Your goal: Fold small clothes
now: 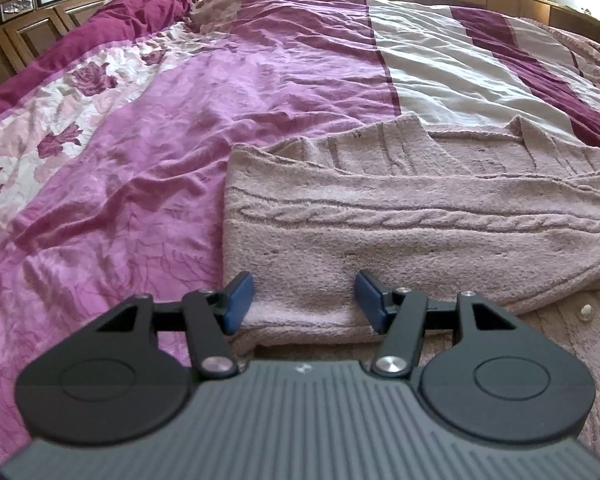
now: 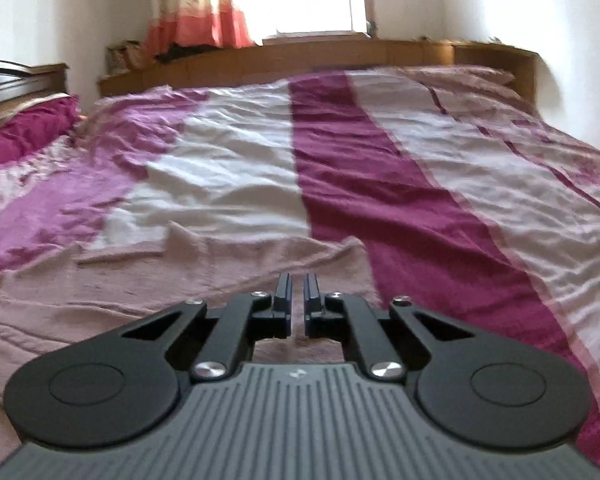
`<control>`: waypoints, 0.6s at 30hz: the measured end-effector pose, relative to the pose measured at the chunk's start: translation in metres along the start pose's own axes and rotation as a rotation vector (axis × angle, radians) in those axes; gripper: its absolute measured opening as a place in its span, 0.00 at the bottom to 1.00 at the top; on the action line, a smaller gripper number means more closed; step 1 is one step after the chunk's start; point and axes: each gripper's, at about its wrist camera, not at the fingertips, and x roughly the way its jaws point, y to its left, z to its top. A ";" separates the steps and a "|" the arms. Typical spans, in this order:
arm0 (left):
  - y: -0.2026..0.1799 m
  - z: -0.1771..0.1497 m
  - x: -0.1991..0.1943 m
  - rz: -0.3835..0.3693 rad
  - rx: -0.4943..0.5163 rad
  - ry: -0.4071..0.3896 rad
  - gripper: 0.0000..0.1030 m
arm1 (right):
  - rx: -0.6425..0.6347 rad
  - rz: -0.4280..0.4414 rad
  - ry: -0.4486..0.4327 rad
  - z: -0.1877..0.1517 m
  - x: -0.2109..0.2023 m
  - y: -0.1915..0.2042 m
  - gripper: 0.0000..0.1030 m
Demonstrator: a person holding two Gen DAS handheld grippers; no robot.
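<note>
A pale pink cable-knit cardigan (image 1: 400, 216) lies on the bed, on top of a bedspread (image 1: 228, 92) with purple, white and dark magenta stripes and a rose print at 9 o'clock in the left wrist view. The cardigan is partly folded: one knitted layer with a cable braid lies across the other layers, and a folded corner reaches toward the camera. The left gripper (image 1: 304, 300) hovers low over this near corner, and its blue fingers (image 1: 240, 300) are spread wide, one on each side of the knit fold, holding nothing. Two pearl-like buttons (image 1: 586, 312) show on the knit at 4 o'clock. In the right wrist view the picture is a little blurred; the right gripper (image 2: 297, 304) is over the pink knit (image 2: 140, 288), which fills the area from 9 o'clock to the centre. Its fingers (image 2: 283, 296) are almost pressed together with only a thin gap, and I cannot tell if some cloth is between them. A wooden headboard (image 2: 340, 56) and a curtain (image 2: 204, 4) stand at 12 o'clock.
</note>
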 end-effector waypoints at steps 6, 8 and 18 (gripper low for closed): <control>0.001 -0.001 0.001 -0.008 -0.008 0.001 0.58 | 0.151 0.013 0.058 -0.006 -0.004 -0.022 0.07; 0.001 -0.001 0.000 -0.005 -0.007 0.001 0.58 | 0.163 0.070 0.041 -0.006 -0.016 -0.018 0.12; 0.001 -0.002 0.001 -0.003 -0.002 0.001 0.59 | 0.012 0.178 0.106 -0.028 -0.022 0.037 0.41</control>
